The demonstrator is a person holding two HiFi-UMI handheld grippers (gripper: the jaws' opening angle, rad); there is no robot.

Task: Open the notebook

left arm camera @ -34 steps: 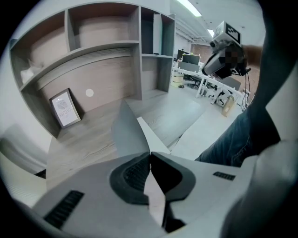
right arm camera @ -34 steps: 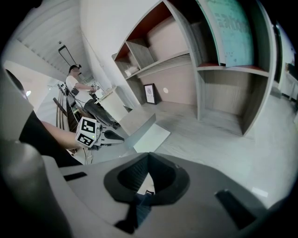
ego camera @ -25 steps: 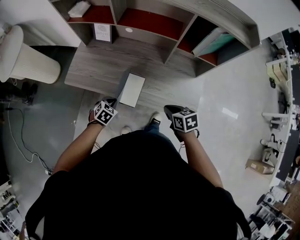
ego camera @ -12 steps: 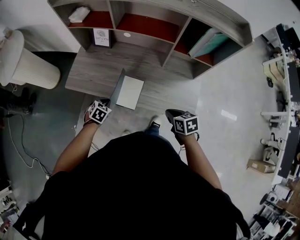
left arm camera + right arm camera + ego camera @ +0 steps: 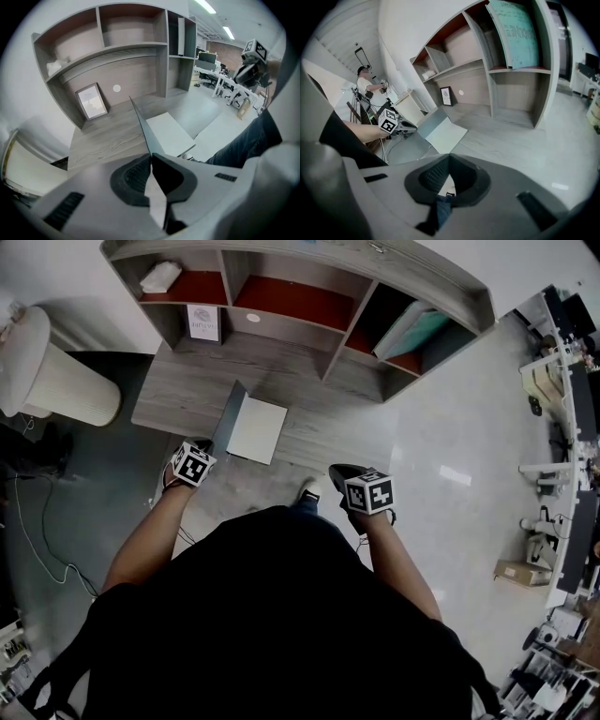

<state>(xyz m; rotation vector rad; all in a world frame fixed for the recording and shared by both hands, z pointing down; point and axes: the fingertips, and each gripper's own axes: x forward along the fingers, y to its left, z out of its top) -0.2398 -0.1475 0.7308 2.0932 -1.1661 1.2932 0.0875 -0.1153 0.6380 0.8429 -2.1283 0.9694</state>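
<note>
Since the left gripper point(image 5: 151, 156) has its fingers pressed together on only the thin free edge of the cover point(image 5: 139, 123), we judge a slip to be the first danger. The cover stands close to upright, and if it slipped out it would probably drop shut again. The notebook point(image 5: 258, 430) lies by the front edge of the desk point(image 5: 187, 390), about midway along it. Its white pages point(image 5: 169, 133) lie flat with nothing pinning them. A pull toward us rather than over to the left could therefore drag the whole book off that edge, or crease the cover at the spine. The right gripper point(image 5: 449, 157) could not help from where it is. It hangs off the desk, in front of the front edge toward the right corner, with its fingers closed on nothing.

Around the desk we see a white ribbed bin point(image 5: 56, 371) beyond the left edge, well clear of the swing. A crumpled cloth point(image 5: 159, 277) sits in the upper left shelf. A small frame point(image 5: 202, 322) leans at the back edge near the left corner, apart from the notebook. A teal folder point(image 5: 422, 329) leans in the compartment at the back right corner. The bare wood left of the cover gives it room to fold flat, so nothing stands in the way.
</note>
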